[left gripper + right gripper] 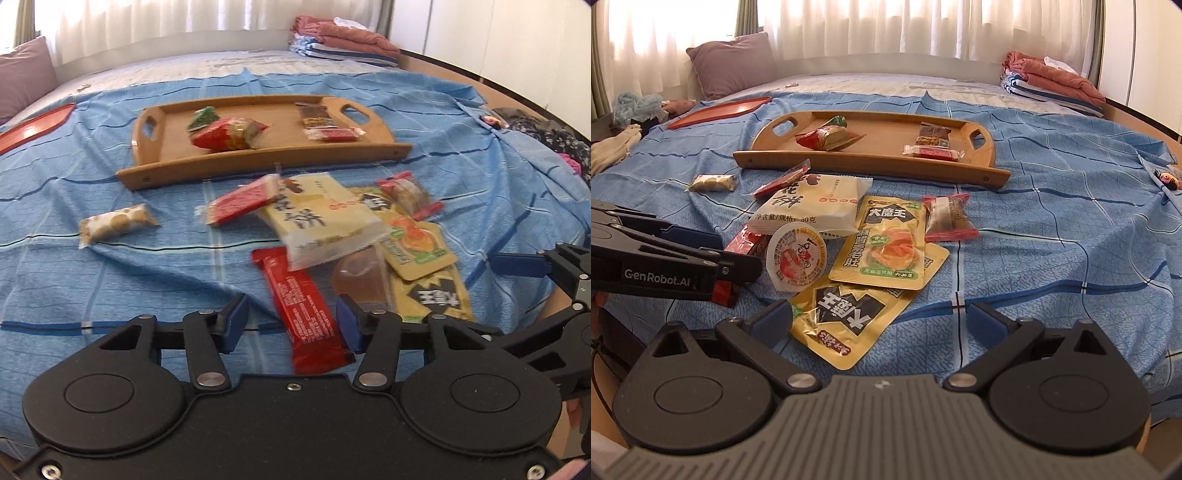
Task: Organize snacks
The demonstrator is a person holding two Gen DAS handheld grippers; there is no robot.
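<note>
A wooden tray [280, 162] [871, 162] lies on the blue bedspread and holds several snacks, among them a red packet [225, 136]. In front of it lies a heap of loose snacks: a cream packet [321, 218] [816, 203], yellow pouches [886, 243], a jelly cup [796, 256] and a small wrapped cookie [114, 221]. My left gripper [291, 325] is open, with a long red bar [303, 314] lying between its fingers on the bed. My right gripper [879, 321] is open and empty over a yellow pouch [846, 317].
A red tray [720, 110] lies at the back left. A purple pillow [733, 62] and folded towels [1049, 81] sit at the far side of the bed. The bed's wooden edge [517, 96] curves along the right.
</note>
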